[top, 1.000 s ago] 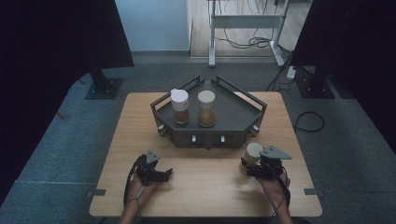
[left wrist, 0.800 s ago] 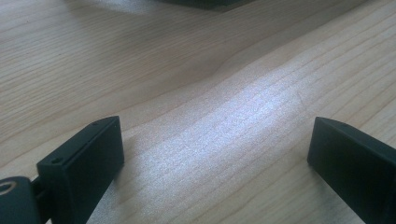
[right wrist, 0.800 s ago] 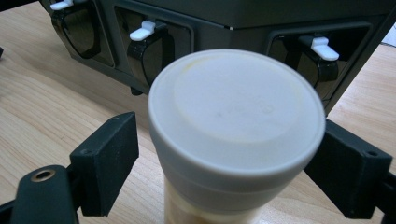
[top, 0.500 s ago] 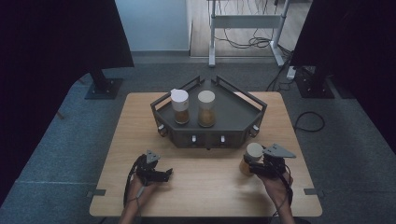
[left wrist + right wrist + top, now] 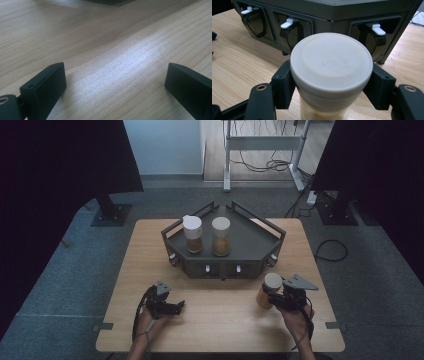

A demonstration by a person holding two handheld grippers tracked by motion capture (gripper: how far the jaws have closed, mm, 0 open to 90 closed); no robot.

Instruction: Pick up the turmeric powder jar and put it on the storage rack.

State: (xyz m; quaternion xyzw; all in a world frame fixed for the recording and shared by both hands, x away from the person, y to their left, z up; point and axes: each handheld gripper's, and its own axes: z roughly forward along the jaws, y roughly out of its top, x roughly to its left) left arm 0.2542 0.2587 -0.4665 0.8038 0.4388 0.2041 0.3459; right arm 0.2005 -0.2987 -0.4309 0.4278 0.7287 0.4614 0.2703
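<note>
Now the right gripper [image 5: 329, 82] jaws, just closing, pinch the jar [image 5: 331, 67], its base hidden.

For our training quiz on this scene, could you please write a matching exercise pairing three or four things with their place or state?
Things:
1. left gripper
2. right gripper
3. jar with white lid
4. two jars

States:
A. standing in the dark tray
B. jaws apart over bare table
C. clamped below its lid
D. jaws just closed, now shut on a jar

Pairs: 1-B, 2-D, 3-C, 4-A
</note>
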